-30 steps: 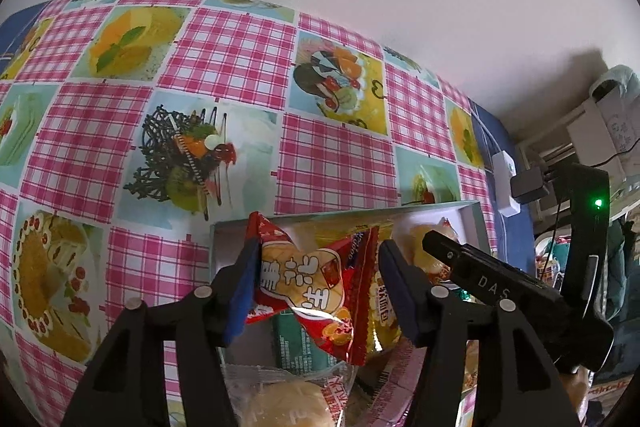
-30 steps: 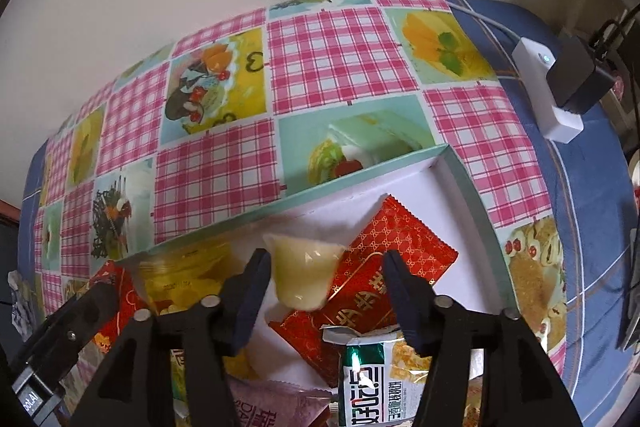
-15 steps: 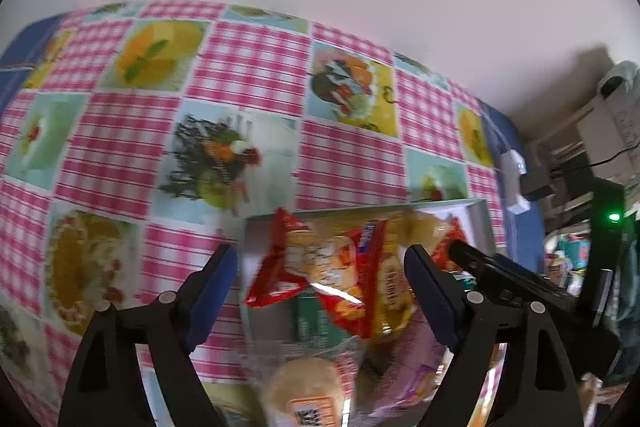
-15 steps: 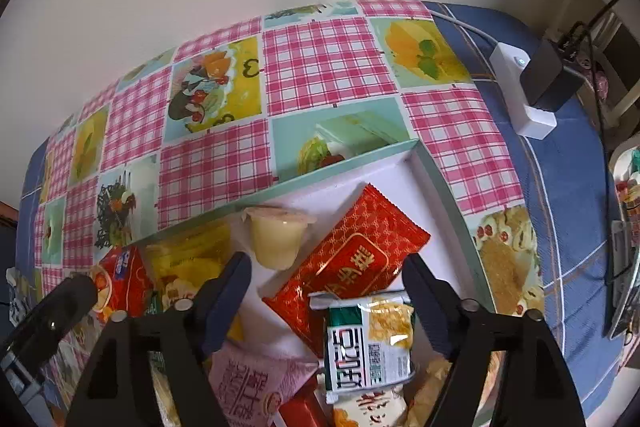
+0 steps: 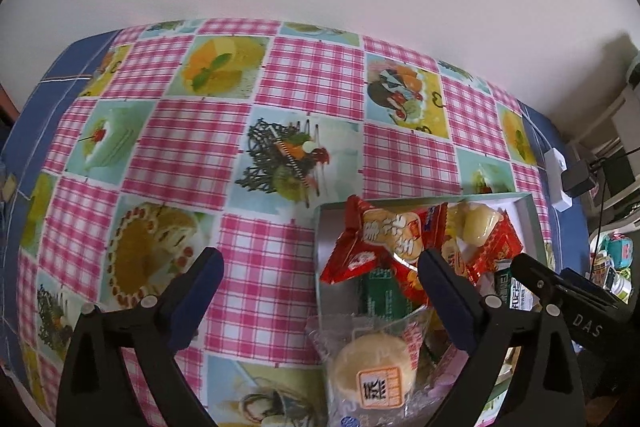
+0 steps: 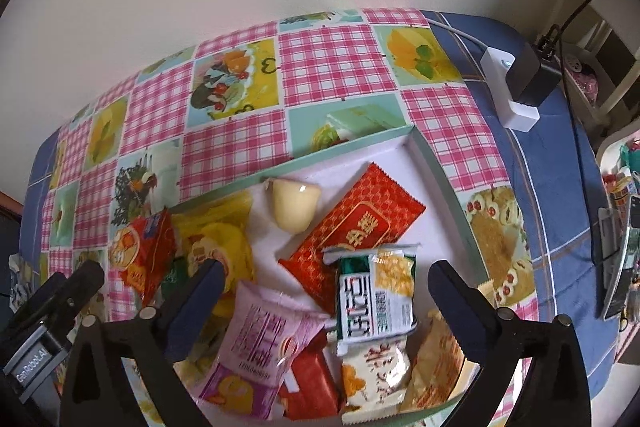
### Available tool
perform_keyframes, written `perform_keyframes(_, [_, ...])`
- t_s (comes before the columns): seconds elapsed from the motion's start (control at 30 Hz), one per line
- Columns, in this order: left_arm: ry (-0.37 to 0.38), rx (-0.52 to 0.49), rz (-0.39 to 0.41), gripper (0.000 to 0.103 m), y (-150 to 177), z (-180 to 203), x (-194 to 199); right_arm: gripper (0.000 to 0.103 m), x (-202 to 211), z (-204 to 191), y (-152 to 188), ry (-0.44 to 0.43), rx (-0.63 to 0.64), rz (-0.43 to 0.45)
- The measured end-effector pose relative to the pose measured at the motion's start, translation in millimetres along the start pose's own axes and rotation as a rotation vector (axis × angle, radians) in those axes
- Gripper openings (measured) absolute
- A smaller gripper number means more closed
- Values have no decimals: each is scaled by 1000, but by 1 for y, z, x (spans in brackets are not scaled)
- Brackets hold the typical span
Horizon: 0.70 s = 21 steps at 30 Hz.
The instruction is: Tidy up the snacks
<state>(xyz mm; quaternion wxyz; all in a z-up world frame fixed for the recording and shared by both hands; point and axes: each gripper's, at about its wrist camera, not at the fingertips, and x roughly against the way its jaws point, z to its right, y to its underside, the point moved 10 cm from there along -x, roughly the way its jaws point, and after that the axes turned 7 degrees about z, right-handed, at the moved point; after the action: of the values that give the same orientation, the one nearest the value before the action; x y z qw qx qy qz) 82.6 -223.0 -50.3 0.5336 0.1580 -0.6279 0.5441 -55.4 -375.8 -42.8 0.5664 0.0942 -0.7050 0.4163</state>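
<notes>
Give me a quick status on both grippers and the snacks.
Left gripper and right gripper just opened, nothing between them. Red packet and jelly cup lie in the box. Nothing in the way.

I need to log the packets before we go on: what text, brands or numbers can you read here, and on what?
"DAS": white letters on the right gripper body, seen from the left wrist.
"GenRobot.AI": label on the left gripper body, seen from the right wrist.
Red packet, green-and-white packet, pink packet: Chinese print, too blurred to quote.
Bun wrapper: one character, not legible.
</notes>
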Motion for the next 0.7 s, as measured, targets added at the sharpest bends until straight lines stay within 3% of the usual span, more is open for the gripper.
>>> perform_keyframes(0.3, [-107, -26, 35, 98, 14, -22, 23, 103, 22, -16, 26, -12, 1, 2])
perform_keyframes(0.7, [-183, 51, 58, 98, 39, -65, 63, 103, 59, -37, 59, -42, -29, 59])
